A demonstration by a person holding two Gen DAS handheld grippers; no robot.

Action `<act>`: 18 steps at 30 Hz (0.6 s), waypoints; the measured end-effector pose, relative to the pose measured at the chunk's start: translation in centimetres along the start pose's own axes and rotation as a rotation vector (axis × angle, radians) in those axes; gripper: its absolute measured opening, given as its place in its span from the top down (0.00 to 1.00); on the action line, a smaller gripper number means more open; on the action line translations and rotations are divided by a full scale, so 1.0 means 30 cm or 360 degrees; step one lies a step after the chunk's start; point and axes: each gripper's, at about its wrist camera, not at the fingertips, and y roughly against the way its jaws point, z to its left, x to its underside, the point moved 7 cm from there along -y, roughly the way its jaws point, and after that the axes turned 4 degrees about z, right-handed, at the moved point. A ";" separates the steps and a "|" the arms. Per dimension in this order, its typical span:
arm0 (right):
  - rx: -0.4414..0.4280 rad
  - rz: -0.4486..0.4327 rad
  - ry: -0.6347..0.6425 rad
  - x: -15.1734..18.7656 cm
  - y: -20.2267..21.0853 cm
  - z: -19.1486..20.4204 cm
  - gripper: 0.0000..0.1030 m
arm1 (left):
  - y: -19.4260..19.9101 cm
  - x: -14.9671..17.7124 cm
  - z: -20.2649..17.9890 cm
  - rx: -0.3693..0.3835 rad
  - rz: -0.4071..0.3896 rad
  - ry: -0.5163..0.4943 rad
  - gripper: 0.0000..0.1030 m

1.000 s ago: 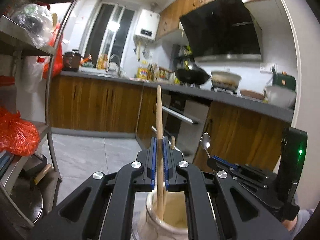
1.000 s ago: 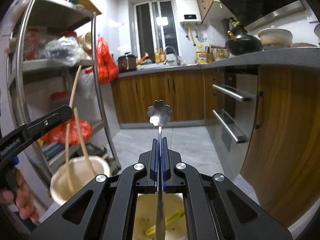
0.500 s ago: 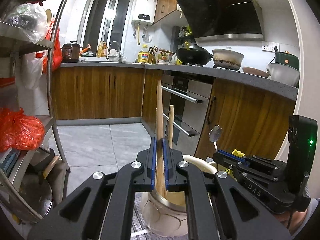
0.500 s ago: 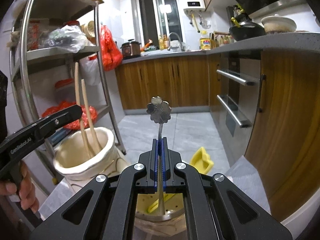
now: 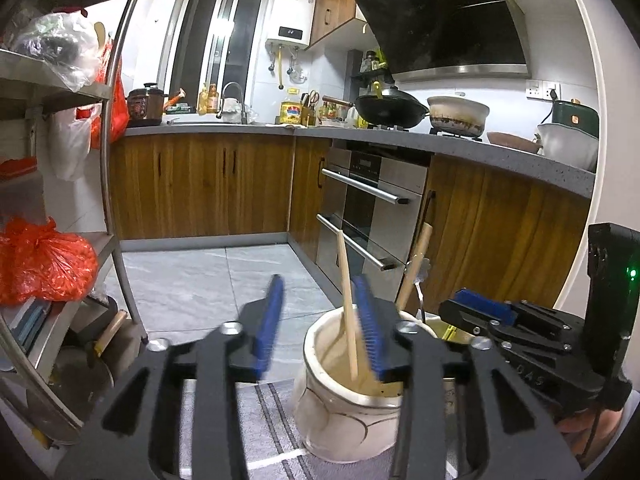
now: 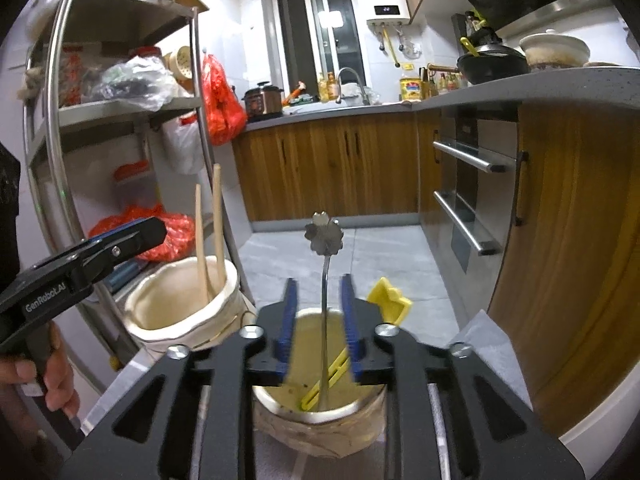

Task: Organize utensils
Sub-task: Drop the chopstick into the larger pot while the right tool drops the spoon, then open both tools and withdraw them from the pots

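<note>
Kitchen: wood cabinets, grey tiled floor, steel oven fronts; striped cloth (image 5: 276, 420) under the pots, straight below both grippers.
Left gripper (image 5: 320, 316): jaws now spread wide; half a second ago they were clamped on the long wooden stick. Blue pads blurred, so the opening looks to be in progress.
Wooden stick (image 5: 347, 304): free between the spread fingers, close to the right-hand pad, its lower end inside the cream crock and leaning on its own.
Cream crock (image 5: 340, 412): just ahead of and below the left gripper; a second wooden handle (image 5: 414, 268) stands in it on the far side.
Right gripper (image 6: 320, 316): also parted, where earlier it pinched the spoon stem; clear gaps on both sides of the stem.
Flower-head spoon (image 6: 325, 280): upright between the open fingers, foot down in the metal-rimmed pot (image 6: 288, 408) directly beneath, flower end up and beyond the fingertips.
Yellow utensil (image 6: 326, 378): lying slanted in that same pot.
Yellow piece (image 6: 390, 300): just past the right pad, behind the pot's rim.
Reading: both releases appear done, stick and spoon each delivered to a container. Next would likely be drawing each gripper back without knocking the leaning handles.
</note>
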 end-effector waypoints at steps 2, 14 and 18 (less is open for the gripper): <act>-0.0009 -0.0026 -0.0026 -0.008 0.031 -0.006 0.52 | 0.020 -0.007 0.001 -0.0018 -0.0017 -0.0006 0.42; 0.0032 -0.0217 -0.0087 -0.048 0.254 -0.060 0.05 | 0.166 -0.028 -0.054 -0.0035 -0.0086 -0.0066 0.05; 0.0094 -0.0252 -0.0084 -0.045 0.325 -0.078 0.05 | 0.206 -0.031 -0.083 -0.0021 -0.0081 -0.0061 0.05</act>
